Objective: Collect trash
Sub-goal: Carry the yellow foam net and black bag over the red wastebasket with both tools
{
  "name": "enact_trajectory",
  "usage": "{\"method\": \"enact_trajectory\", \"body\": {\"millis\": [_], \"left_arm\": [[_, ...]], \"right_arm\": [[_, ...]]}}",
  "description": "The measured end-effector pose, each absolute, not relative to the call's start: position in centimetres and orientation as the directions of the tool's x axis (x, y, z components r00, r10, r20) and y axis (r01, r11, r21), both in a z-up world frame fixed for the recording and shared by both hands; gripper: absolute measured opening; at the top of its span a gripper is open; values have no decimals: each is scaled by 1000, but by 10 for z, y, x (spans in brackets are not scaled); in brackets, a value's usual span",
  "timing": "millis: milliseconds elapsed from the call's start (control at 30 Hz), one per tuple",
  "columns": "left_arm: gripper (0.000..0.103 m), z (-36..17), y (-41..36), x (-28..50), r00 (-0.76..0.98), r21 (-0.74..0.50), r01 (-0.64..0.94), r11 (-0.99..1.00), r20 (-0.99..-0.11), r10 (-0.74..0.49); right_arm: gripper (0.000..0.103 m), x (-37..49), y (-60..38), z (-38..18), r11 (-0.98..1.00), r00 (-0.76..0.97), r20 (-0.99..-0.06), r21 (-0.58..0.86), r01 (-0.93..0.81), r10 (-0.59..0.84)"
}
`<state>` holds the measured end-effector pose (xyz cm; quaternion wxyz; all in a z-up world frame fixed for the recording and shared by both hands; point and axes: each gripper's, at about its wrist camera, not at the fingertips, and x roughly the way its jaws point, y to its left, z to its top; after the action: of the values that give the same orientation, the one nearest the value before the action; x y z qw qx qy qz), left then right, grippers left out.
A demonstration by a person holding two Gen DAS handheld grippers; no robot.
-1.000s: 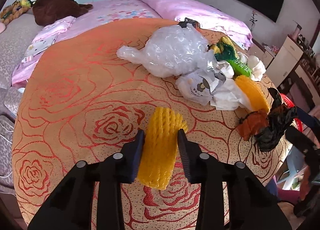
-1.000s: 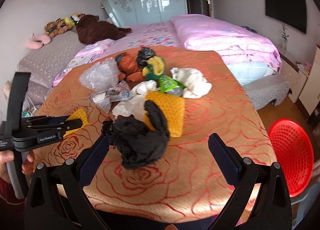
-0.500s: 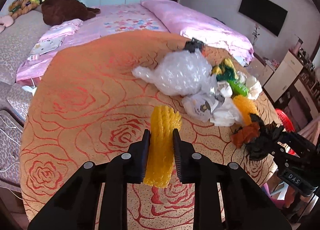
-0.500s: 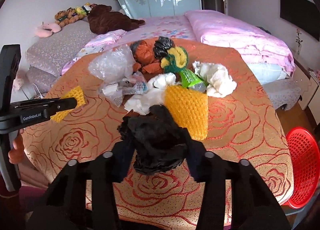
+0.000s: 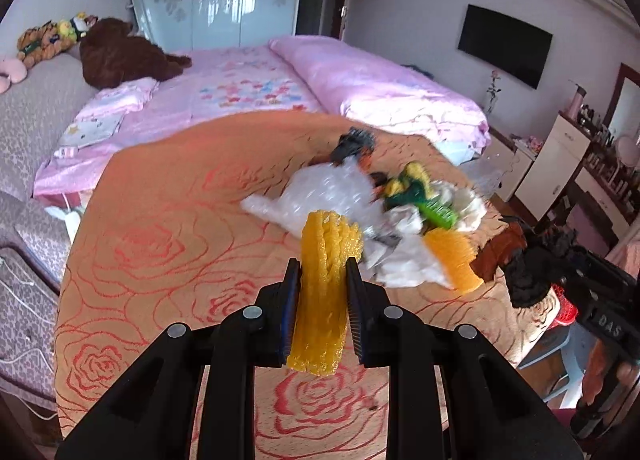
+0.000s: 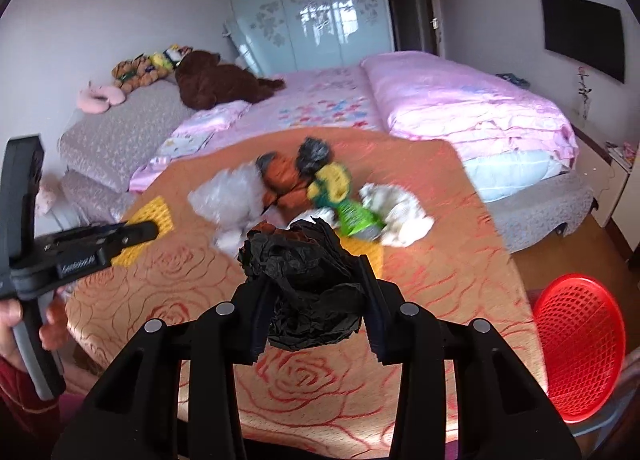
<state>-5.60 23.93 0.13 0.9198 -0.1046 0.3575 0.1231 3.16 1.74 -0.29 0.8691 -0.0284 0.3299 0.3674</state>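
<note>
Left tongs (image 5: 322,274) clamped on a yellow foam net sleeve (image 5: 322,284), lifted above the bench (image 5: 168,244) with its orange rose-pattern cloth. Right tongs (image 6: 314,292) closed on a crumpled black plastic bag (image 6: 308,280), also off the bench. Remaining trash pile (image 6: 320,196) sits past the black bag, toward the bed (image 6: 440,100): clear bubble wrap (image 5: 328,192), green wrapper (image 5: 438,214), white tissue (image 6: 400,212), orange foam net (image 5: 452,256), brown and black bags. Pile is motion-blurred. Red mesh basket (image 6: 576,344) on the floor, right of the black bag, beside the bench edge.
</note>
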Motion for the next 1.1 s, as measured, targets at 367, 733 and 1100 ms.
{"method": "enact_trajectory", "body": {"millis": [367, 733, 1100], "left_arm": [[22, 13, 220, -52, 773, -120, -295, 948, -614, 162], [22, 23, 200, -37, 802, -132, -249, 959, -584, 128], [22, 25, 164, -5, 806, -126, -162, 979, -589, 57]], "right_arm": [[38, 50, -8, 12, 788, 600, -553, 185, -588, 578], [38, 62, -31, 23, 825, 654, -527, 190, -532, 542], [38, 79, -81, 34, 877, 723, -502, 203, -435, 475]]}}
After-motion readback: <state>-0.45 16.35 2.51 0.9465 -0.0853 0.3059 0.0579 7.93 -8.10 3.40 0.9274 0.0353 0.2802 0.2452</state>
